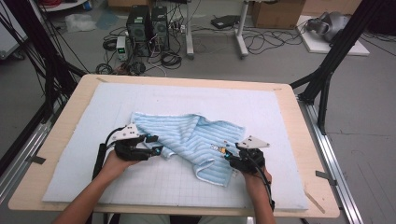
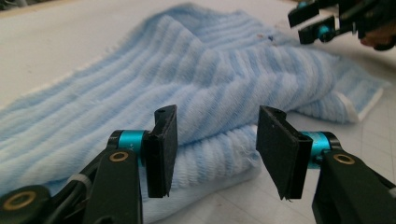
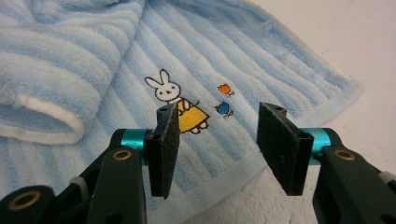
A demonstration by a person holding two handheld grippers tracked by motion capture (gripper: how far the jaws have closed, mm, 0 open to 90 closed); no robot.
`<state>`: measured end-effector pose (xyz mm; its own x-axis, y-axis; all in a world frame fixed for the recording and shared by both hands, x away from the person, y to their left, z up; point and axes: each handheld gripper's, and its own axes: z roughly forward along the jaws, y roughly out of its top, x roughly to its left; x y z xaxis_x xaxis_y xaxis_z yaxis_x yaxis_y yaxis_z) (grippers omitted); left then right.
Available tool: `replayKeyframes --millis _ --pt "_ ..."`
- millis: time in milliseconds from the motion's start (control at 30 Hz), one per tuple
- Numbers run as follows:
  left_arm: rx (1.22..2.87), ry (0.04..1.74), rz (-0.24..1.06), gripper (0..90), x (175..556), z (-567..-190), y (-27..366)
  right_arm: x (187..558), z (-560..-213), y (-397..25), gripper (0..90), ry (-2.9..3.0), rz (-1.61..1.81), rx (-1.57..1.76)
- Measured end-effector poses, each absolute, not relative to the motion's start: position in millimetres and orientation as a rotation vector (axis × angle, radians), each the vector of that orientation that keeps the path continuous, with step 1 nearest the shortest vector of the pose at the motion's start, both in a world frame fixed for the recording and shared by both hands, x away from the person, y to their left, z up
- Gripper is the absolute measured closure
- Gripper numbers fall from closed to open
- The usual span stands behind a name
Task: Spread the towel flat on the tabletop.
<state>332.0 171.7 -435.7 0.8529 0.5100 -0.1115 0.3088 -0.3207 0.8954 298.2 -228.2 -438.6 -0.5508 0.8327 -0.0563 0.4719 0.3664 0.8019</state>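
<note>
A light blue striped towel (image 1: 187, 137) lies crumpled in the middle of the surface (image 1: 289, 116), on a pale gridded mat (image 1: 154, 182). You hold your left gripper (image 1: 156, 150) at the towel's left folded edge, its fingers (image 2: 161, 149) apart with nothing between them, the fold just in front. Your right gripper (image 1: 227, 155) is at the towel's right side, also spread wide and empty, above the hem near an embroidered rabbit (image 3: 180, 102).

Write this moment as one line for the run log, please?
scene: crumpled blue striped towel on white mat | left gripper: open, at towel edge | right gripper: open, near rabbit embroidery | nothing held
</note>
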Motion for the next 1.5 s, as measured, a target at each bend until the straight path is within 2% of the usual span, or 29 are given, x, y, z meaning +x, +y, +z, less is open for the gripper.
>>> replayKeyframes --millis 133,267,300,333,367,400,433,467,567,667,733,767,800,867,933,1333,1433,1467,1500 --pt "2.008 0.584 0.216 42.8 330.0 -440.0 157.3 298.3 -439.1 -228.2 45.4 2.168 1.079 1.149" --pt "2.107 0.544 0.240 42.3 327.5 -446.6 142.5 298.7 -439.8 -227.9 42.3 2.168 1.091 1.163" --pt "2.140 0.539 0.257 47.6 327.0 -449.3 138.8 299.6 -441.0 -226.9 41.1 2.172 1.092 1.163" --pt "2.173 0.547 0.276 47.6 326.3 -451.2 135.0 299.6 -441.0 -226.9 41.1 2.172 1.092 1.163" --pt "2.179 0.542 0.295 52.3 325.9 -450.7 133.3 299.7 -441.7 -226.0 40.9 2.179 1.088 1.163" --pt "2.179 0.539 0.304 67.0 326.1 -450.1 133.6 300.1 -443.3 -223.5 40.4 2.197 1.088 1.164" --pt "2.179 0.543 0.322 67.0 326.6 -449.8 135.1 300.1 -443.3 -223.5 40.4 2.197 1.088 1.164" --pt "2.177 0.551 0.326 78.2 328.3 -449.3 138.1 300.4 -444.0 -222.3 40.4 2.207 1.085 1.160" --pt "2.130 0.611 0.314 80.5 333.8 -447.4 152.5 301.4 -446.5 -217.9 41.1 2.243 1.080 1.153" --pt "2.053 0.705 0.317 80.7 342.4 -443.2 178.6 302.1 -450.8 -211.3 47.4 2.307 1.056 1.121" --pt "2.002 0.770 0.336 80.7 347.7 -439.8 198.8 301.5 -449.3 -210.7 56.7 2.330 1.065 1.107" --pt "1.977 0.800 0.350 80.6 349.9 -438.6 208.2 301.1 -448.4 -210.3 69.8 2.374 1.088 1.080" --pt "1.959 0.826 0.364 80.6 351.9 -437.7 217.3 301.1 -448.4 -210.3 69.8 2.374 1.088 1.080" --pt "1.931 0.875 0.388 80.6 355.1 -437.4 233.1 299.9 -446.8 -207.4 80.2 2.410 1.077 1.030" --pt "1.912 0.909 0.415 80.6 356.9 -437.0 245.5 297.9 -444.5 -203.5 82.6 2.453 1.057 0.982" --pt "1.751 1.102 0.525 80.6 361.1 -433.6 305.2 267.0 -442.9 -178.8 82.2 2.819 1.236 0.707" --pt "1.735 1.120 0.535 80.6 361.1 -433.7 313.0 261.2 -441.6 -169.5 72.8 2.840 1.286 0.645" --pt "1.729 1.122 0.537 80.4 361.4 -434.1 313.6 261.6 -439.9 -168.2 63.9 2.818 1.314 0.662" --pt "1.733 1.120 0.538 80.4 361.7 -434.3 313.7 263.8 -437.5 -167.7 59.7 2.770 1.348 0.702"
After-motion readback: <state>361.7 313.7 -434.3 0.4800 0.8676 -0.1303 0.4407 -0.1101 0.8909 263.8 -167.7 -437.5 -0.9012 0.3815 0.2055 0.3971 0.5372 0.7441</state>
